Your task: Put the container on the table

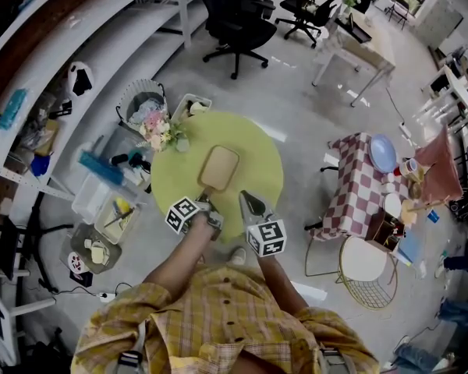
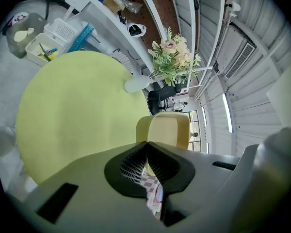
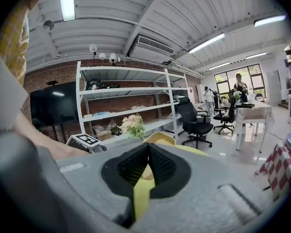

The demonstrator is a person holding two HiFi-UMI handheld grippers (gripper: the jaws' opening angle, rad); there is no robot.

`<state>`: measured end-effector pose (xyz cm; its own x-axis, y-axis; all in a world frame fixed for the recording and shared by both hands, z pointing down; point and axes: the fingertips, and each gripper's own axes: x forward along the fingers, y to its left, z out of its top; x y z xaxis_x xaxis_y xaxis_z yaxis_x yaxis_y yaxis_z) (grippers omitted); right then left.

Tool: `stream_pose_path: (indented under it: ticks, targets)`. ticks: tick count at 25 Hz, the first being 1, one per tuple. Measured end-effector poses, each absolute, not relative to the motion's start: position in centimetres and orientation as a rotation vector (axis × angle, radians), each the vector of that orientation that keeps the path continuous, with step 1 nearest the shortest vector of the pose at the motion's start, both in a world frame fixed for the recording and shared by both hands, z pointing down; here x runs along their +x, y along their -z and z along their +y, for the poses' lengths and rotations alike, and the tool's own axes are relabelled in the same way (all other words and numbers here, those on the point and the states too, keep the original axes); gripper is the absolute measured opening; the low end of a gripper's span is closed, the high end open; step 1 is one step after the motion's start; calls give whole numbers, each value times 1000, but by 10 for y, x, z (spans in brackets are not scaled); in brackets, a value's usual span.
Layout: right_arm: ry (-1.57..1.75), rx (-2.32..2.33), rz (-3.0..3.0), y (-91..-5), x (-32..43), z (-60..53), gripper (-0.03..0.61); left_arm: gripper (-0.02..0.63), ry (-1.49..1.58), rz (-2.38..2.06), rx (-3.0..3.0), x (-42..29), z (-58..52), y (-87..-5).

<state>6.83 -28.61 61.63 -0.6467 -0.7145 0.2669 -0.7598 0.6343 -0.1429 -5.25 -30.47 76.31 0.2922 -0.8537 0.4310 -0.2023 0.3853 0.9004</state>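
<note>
While the left gripper pinches the near rim of the yellow container, the right gripper sits closed on nothing just beside it. The container's long axis runs away from both, over the round green table.

Pale yellow container — upright on table

bright, even glow from ceiling tube lights, fisheye-warped edges (black corners)
</note>
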Motion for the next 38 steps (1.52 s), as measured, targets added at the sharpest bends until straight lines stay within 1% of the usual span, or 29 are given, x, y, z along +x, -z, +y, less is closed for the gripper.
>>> stream_pose_path:
  ticks: [38]
  targets:
    - [-376,1205,-2634,-630,65,-295,-2,14,336,-1317,1026,-62,-340,-855]
